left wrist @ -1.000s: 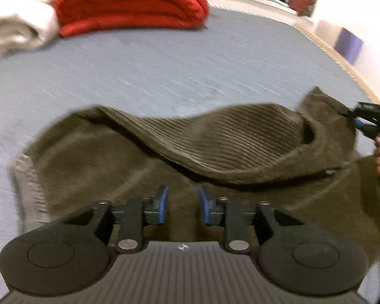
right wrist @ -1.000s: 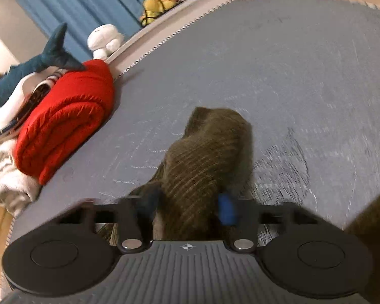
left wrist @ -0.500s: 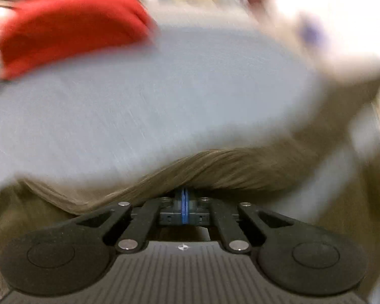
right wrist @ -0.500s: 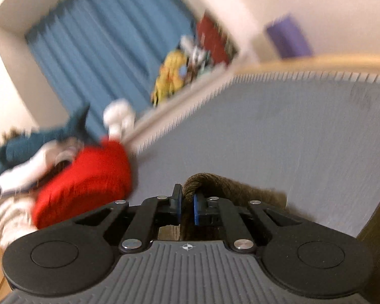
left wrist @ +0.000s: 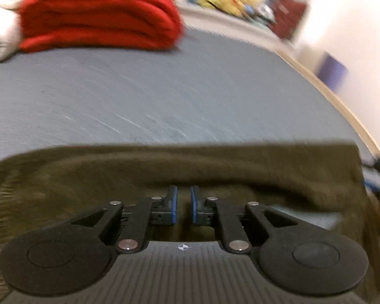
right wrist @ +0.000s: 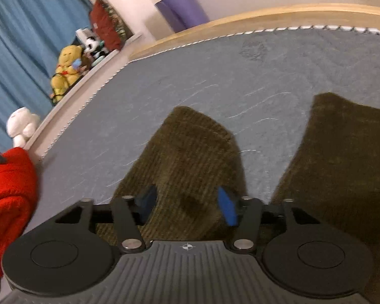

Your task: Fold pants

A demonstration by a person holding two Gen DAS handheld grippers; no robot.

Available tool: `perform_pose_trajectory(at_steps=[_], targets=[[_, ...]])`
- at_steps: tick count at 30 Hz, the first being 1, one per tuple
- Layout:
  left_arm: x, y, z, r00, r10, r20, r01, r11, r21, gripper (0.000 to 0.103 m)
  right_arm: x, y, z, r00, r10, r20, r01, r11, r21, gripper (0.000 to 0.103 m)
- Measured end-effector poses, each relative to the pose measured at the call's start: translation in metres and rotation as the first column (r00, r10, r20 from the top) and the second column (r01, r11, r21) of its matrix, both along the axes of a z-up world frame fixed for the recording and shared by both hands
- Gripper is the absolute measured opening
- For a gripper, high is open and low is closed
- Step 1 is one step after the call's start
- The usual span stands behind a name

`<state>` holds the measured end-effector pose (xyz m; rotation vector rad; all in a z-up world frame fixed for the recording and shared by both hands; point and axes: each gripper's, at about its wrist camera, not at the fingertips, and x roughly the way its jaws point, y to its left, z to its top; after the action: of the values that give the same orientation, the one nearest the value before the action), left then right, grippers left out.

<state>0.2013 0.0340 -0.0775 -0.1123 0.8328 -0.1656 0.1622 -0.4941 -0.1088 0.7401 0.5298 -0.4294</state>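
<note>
Dark brown corduroy pants (left wrist: pixel 215 167) lie folded on the grey mattress (left wrist: pixel 164 88), their far edge running straight across the left wrist view. My left gripper (left wrist: pixel 183 204) sits low over the cloth; its jaws are opening, with a narrow gap and the pads not pressing on the cloth. In the right wrist view a folded end of the pants (right wrist: pixel 190 152) lies flat between the jaws of my right gripper (right wrist: pixel 187 205), which are opening wide and clear of the cloth. Another part of the pants (right wrist: pixel 342 164) lies to the right. The right gripper (left wrist: pixel 377 174) and a hand show blurred at the edge.
A folded red blanket (left wrist: pixel 98 15) and a pale blanket (left wrist: pixel 0 25) lie at the far side of the mattress. Plush toys (right wrist: pixel 65 68) sit on a ledge before a blue curtain (right wrist: pixel 17 38). A wooden bed frame (right wrist: pixel 266 15) borders the mattress, with a purple object (right wrist: pixel 182 10) behind it.
Half a second ago both grippers were shut on the cloth. Now both sets of jaws have parted, the right much wider, and the raised fold lies flat with a straight edge.
</note>
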Motion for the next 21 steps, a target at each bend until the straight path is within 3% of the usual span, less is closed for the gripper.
perform_pose_trajectory(at_steps=[1, 3, 5, 8, 11, 13, 15, 17, 19, 21], targets=[[0.000, -0.004, -0.005, 0.999, -0.039, -0.013, 0.039, 0.999, 0.009, 0.019, 0.002, 0.000, 0.000, 1.000, -0.002, -0.007, 0.002, 1.000, -0.005, 0.061], [0.000, -0.016, -0.014, 0.996, -0.087, -0.033, 0.088, 0.995, 0.041, 0.041, -0.001, -0.001, 0.001, 1.000, -0.018, -0.015, 0.018, 1.000, -0.001, 0.061], [0.000, -0.024, -0.023, 0.991, -0.122, -0.047, 0.125, 0.990, 0.070, 0.052, -0.008, 0.001, 0.008, 0.997, -0.061, -0.036, 0.061, 0.998, -0.019, 0.062], [0.004, -0.038, -0.037, 0.988, -0.144, -0.061, 0.152, 0.976, 0.156, 0.055, -0.015, 0.012, 0.018, 0.986, -0.117, -0.118, 0.116, 0.993, -0.007, 0.062], [0.007, -0.044, -0.047, 0.984, -0.166, -0.071, 0.177, 0.959, 0.223, 0.055, -0.027, 0.031, 0.022, 0.982, -0.109, -0.153, 0.123, 0.989, 0.079, 0.063], [0.004, -0.049, -0.051, 0.980, -0.187, -0.062, 0.196, 0.942, 0.271, 0.051, -0.032, 0.052, 0.024, 0.982, -0.074, -0.176, 0.097, 0.987, 0.126, 0.063], [0.002, -0.051, -0.051, 0.980, -0.190, -0.057, 0.199, 0.932, 0.303, 0.026, -0.036, 0.073, 0.023, 0.982, -0.042, -0.182, 0.073, 0.984, 0.163, 0.063], [0.005, -0.047, -0.045, 0.982, -0.180, -0.049, 0.187, 0.937, 0.295, 0.017, -0.029, 0.086, 0.016, 0.979, 0.012, -0.205, 0.030, 0.979, 0.200, 0.066], [0.001, -0.045, -0.030, 0.982, -0.184, -0.037, 0.187, 0.944, 0.272, 0.015, -0.022, 0.088, 0.005, 0.969, 0.011, -0.248, 0.042, 0.977, 0.207, 0.066], [-0.006, -0.043, -0.017, 0.975, -0.224, -0.013, 0.218, 0.935, 0.280, 0.013, -0.016, 0.086, 0.003, 0.971, -0.009, -0.238, 0.053, 0.983, 0.178, 0.067]])
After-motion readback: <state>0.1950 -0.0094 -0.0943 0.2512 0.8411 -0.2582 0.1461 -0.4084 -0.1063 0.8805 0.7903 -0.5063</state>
